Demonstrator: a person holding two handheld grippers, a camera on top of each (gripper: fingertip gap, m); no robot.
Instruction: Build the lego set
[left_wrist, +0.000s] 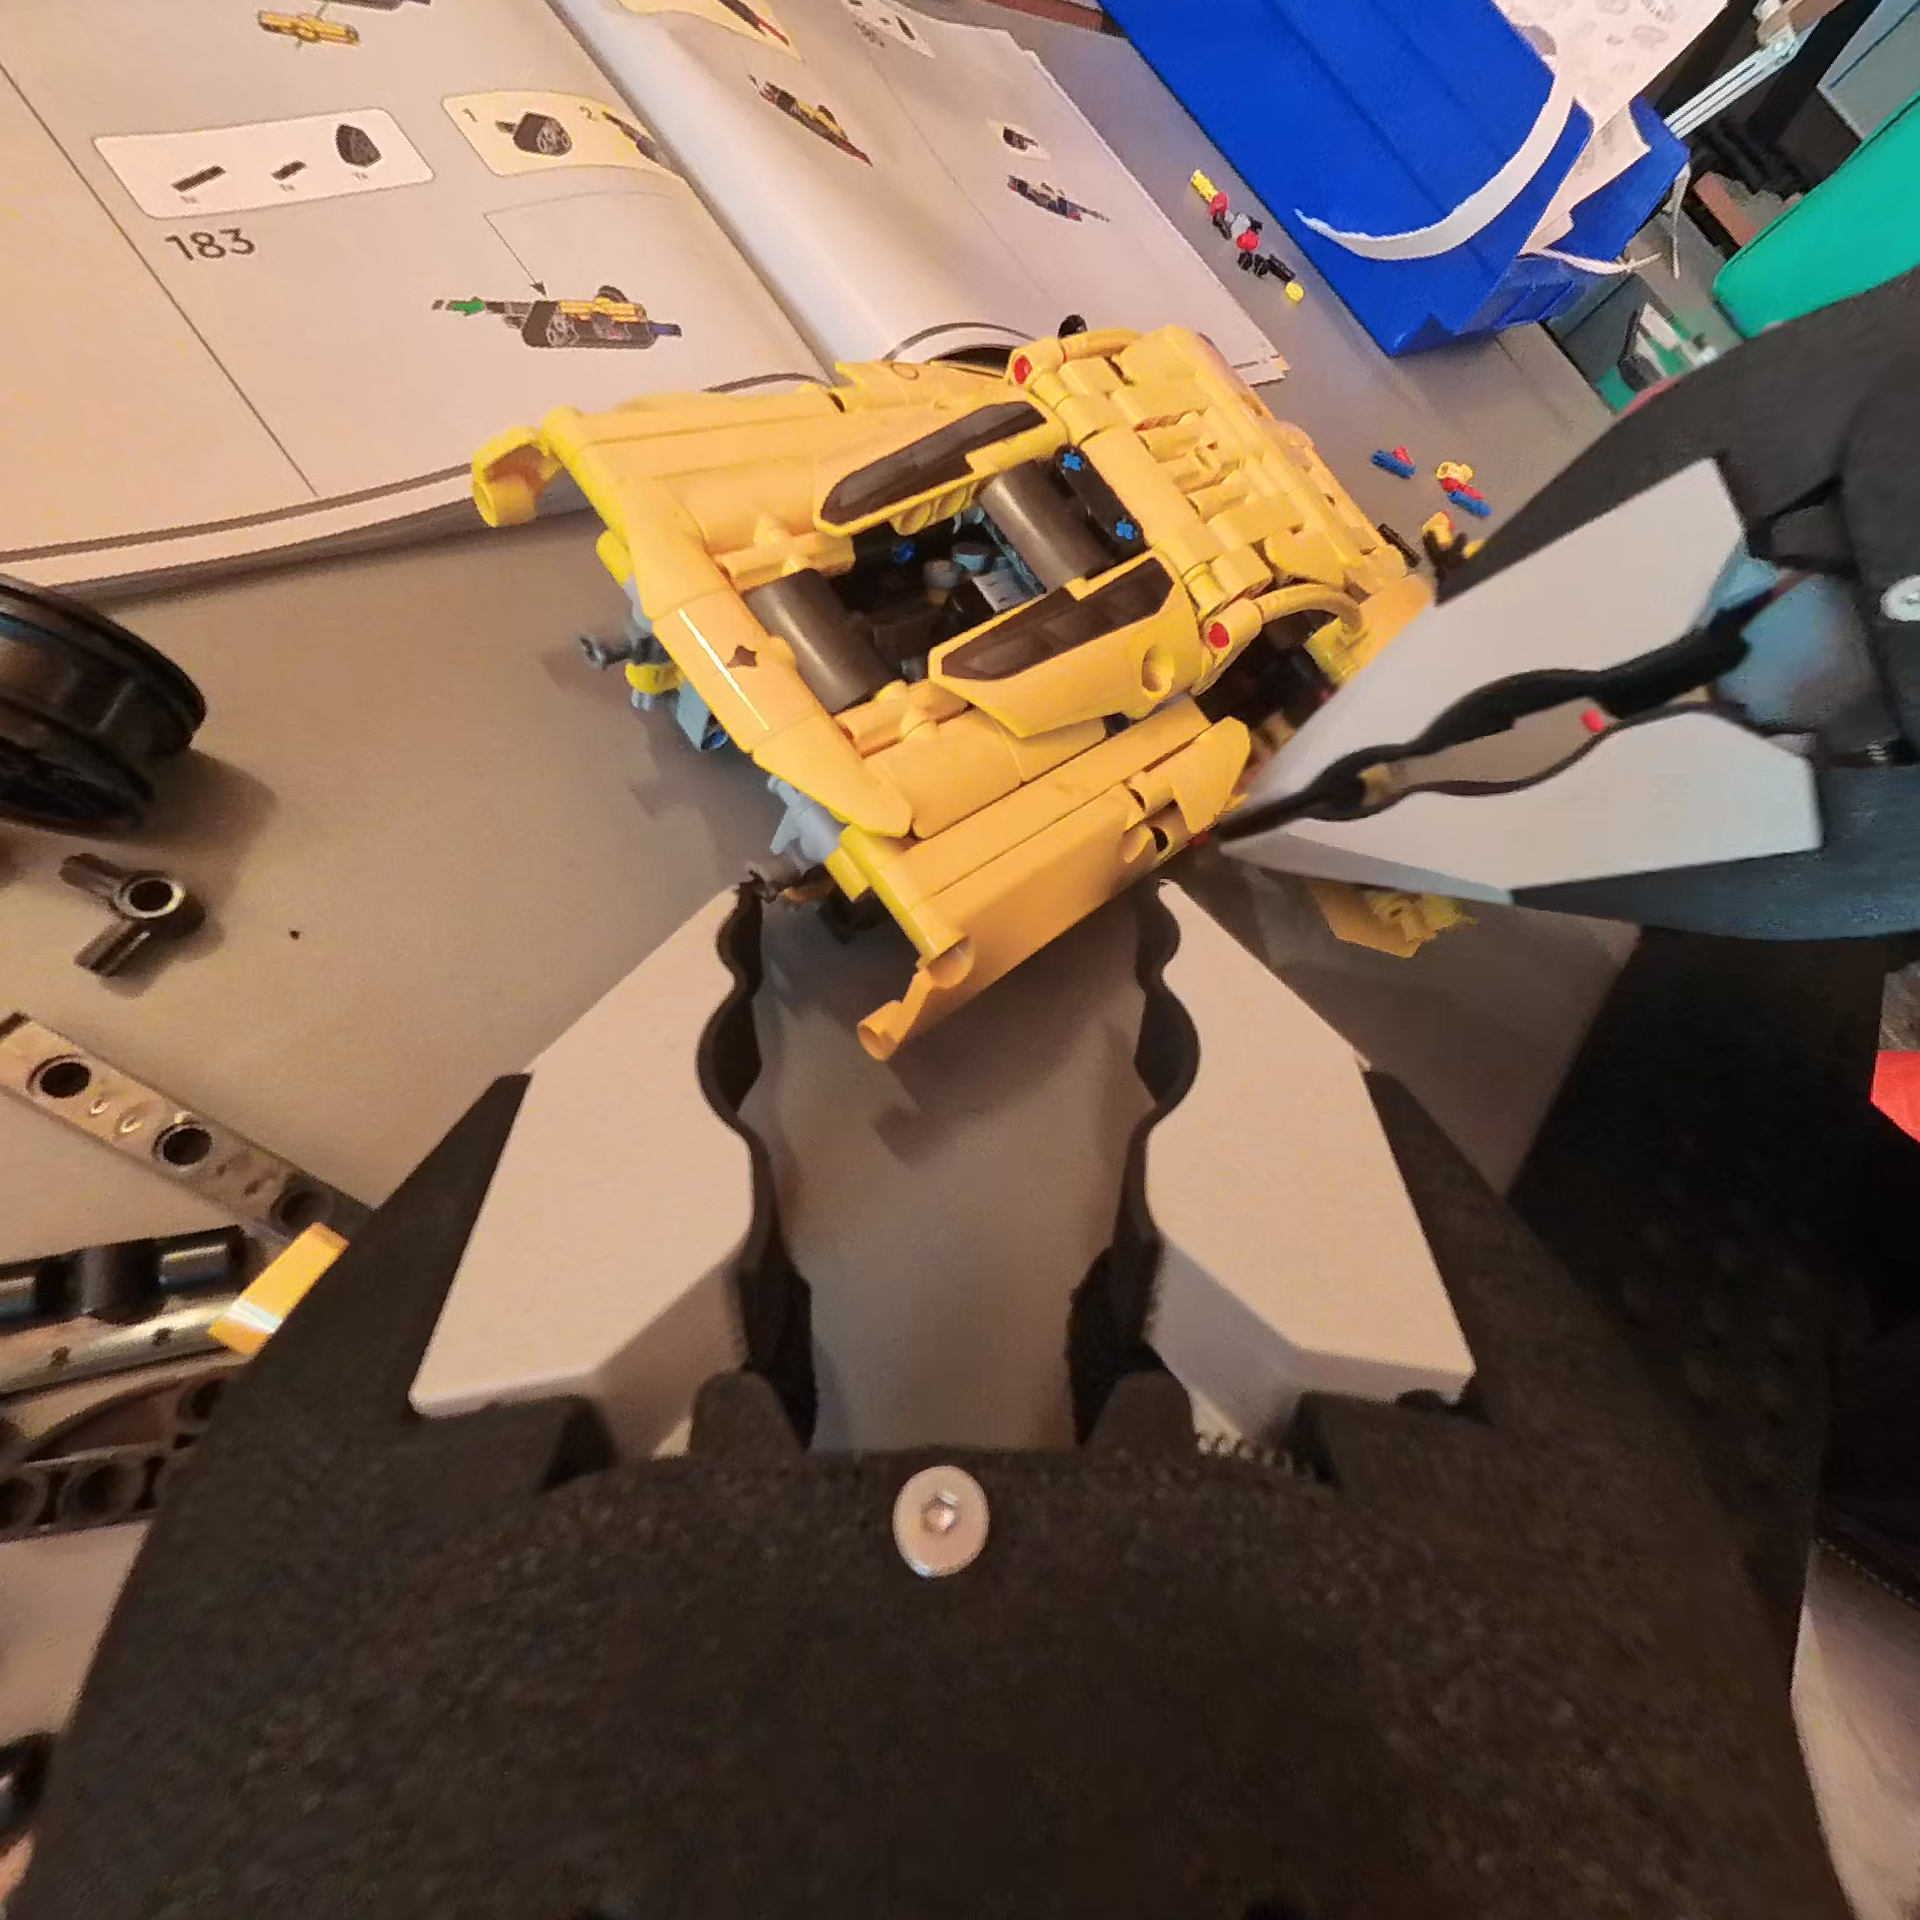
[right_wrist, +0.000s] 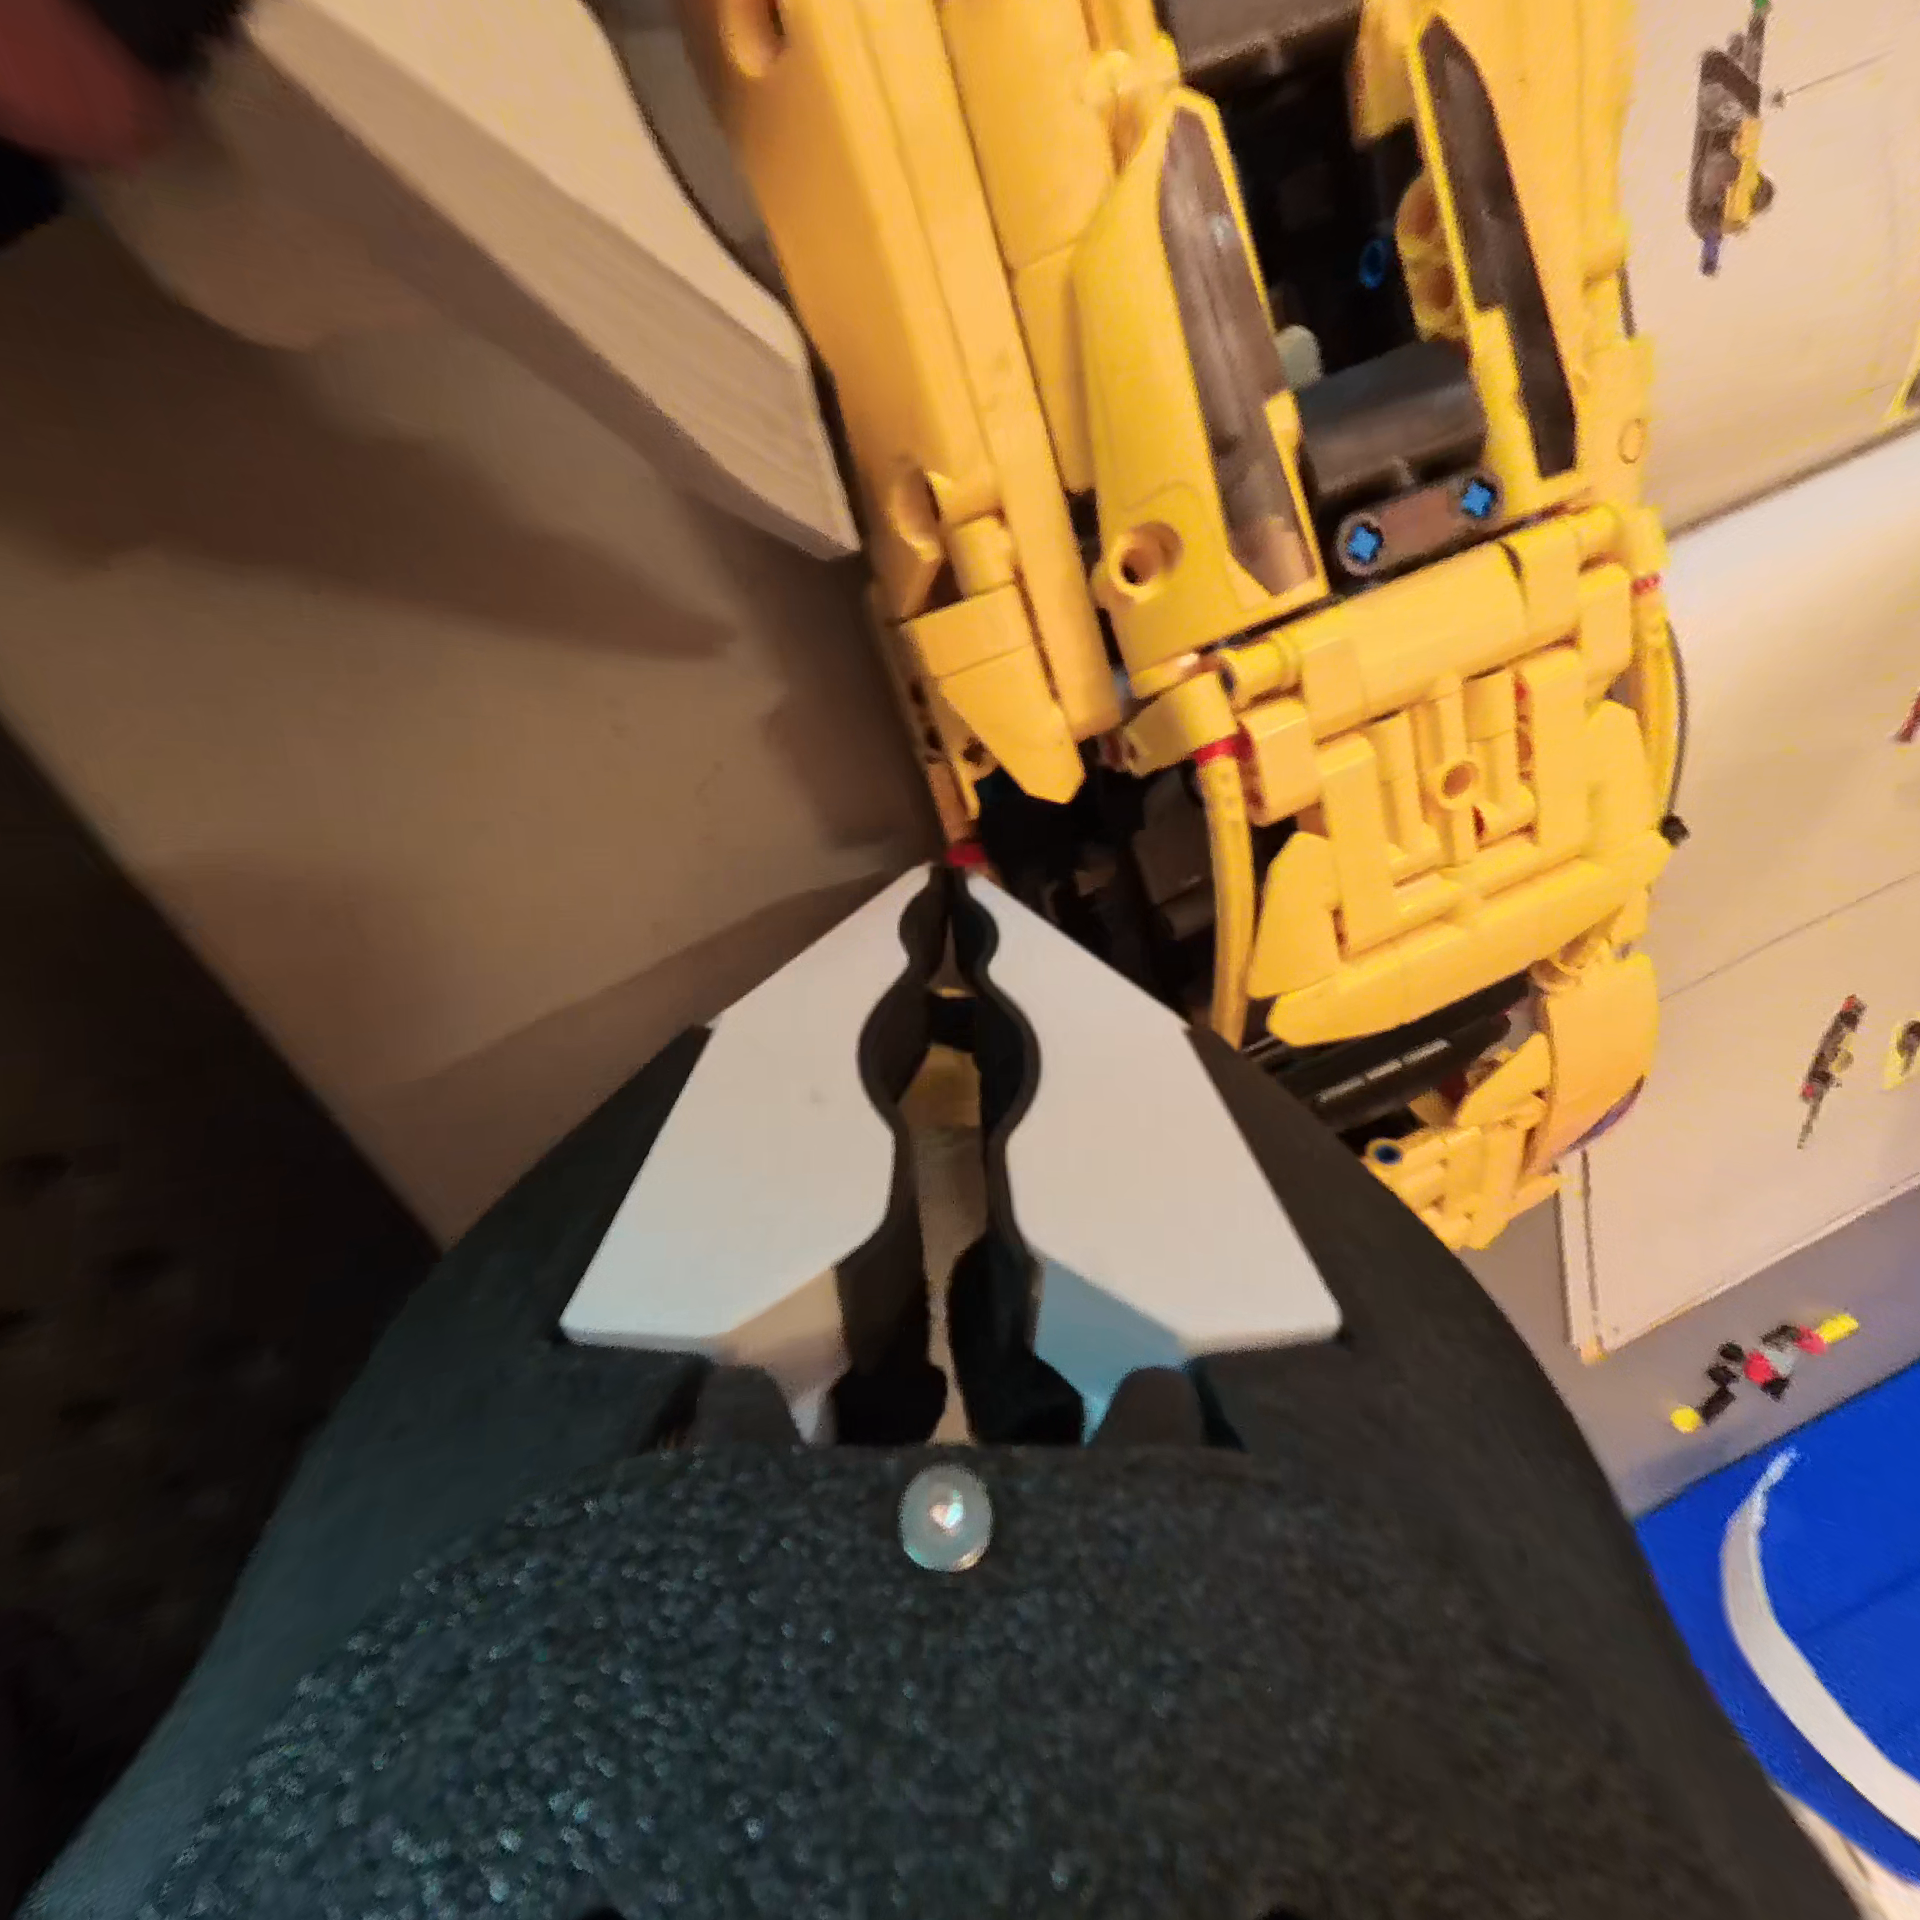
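In the middle of the grey desk (left_wrist: 436, 748) sits the yellow lego car (left_wrist: 935, 623), roof up, its far end lapping onto the open instruction booklet (left_wrist: 312, 343) that covers the far-left part of the desk. The left tongs (left_wrist: 951, 914) come in at the near end of the car with jaws spread wide apart, nothing between them, one tip right by the grey parts at the car's lower corner. The right tongs (right_wrist: 948, 883) are pressed nearly together, and a small red piece (right_wrist: 964, 855) sits right at their tips against the car's side; whether they actually pinch it, I can't tell. Loose bits everywhere: a black connector (left_wrist: 130, 914) and a black wheel (left_wrist: 73, 707) toward the left edge, small coloured pins (left_wrist: 1247, 239) beyond the booklet, next to a blue bin (left_wrist: 1382, 156) at the far-right corner.
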